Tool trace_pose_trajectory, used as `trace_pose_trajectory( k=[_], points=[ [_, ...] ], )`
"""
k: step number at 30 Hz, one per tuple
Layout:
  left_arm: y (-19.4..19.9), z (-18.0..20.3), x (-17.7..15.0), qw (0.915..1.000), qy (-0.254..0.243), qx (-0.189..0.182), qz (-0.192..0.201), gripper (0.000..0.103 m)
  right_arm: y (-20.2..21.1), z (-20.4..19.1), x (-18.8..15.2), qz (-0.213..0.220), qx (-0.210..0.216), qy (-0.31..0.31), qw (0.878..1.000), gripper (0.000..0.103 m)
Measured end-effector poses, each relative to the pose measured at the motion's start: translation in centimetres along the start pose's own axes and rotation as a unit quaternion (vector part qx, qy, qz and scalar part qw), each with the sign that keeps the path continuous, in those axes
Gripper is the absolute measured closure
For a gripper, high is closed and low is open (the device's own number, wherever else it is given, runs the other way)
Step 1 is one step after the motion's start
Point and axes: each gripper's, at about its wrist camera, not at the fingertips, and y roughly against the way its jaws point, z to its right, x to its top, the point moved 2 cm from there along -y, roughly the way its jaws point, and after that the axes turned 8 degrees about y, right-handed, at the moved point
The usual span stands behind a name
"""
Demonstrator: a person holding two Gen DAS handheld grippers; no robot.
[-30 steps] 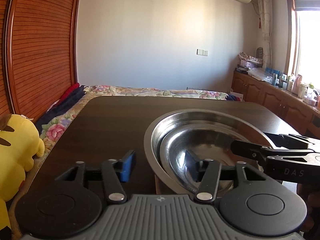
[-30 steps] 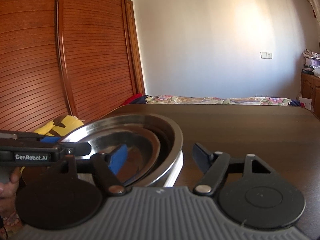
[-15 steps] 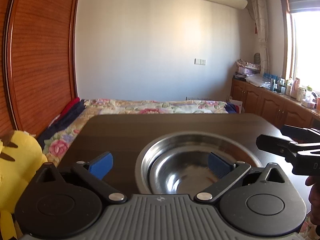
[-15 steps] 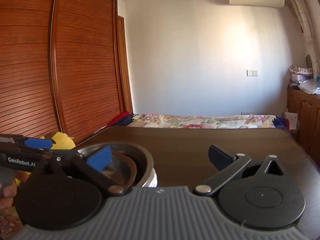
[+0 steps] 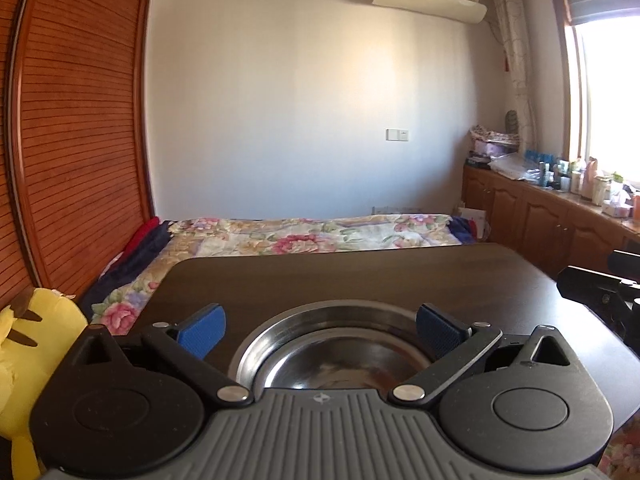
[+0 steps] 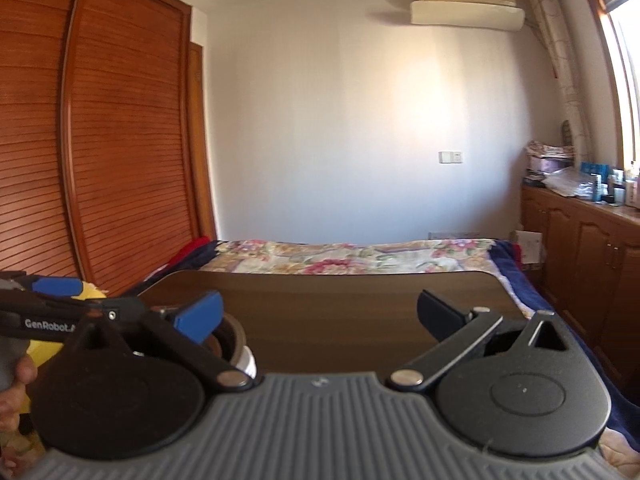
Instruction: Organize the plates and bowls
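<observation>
bowls (image 5: pixel 340 352) nested on the table (image 5: pixel 360 276) sit untouched below both wide-spread, empty claws: left claw (image 5: pixel 320 330), right claw (image 6: pixel 320 318).

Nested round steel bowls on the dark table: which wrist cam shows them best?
Left wrist view. The nested round steel bowls sit centred between the open left gripper's fingers, both rims and the shiny inside visible. The right wrist view shows only a sliver of them, behind the open right gripper's blue-padded finger.
</observation>
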Motion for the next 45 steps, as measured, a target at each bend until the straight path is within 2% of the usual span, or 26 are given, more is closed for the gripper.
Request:
trace_pose_trajectory(
  k=[5,16,36,45],
  points=[
    [1.4,1.1,0.6,0.9999,0.0,-0.011,0.007,0.0,0.9,0.5,0.2,0.0,-0.019,-0.002,1.0,0.0],
    [3.9,2.1,0.5,0.9999,-0.011,-0.003,0.01,0.0,2.2,0.9,0.2,-0.001,-0.029,0.006,1.0,0.0],
    [3.6,0.5,-1.9,0.9995,-0.013,0.026,-0.009,0.0,2.3,1.1,-1.9,-0.019,-0.04,0.006,0.999,0.0],
    [3.4,-0.1,-2.4,0.9995,-0.004,0.027,-0.015,0.0,2.5,0.9,-2.1,-0.021,-0.046,0.007,0.999,0.0]
  ],
)
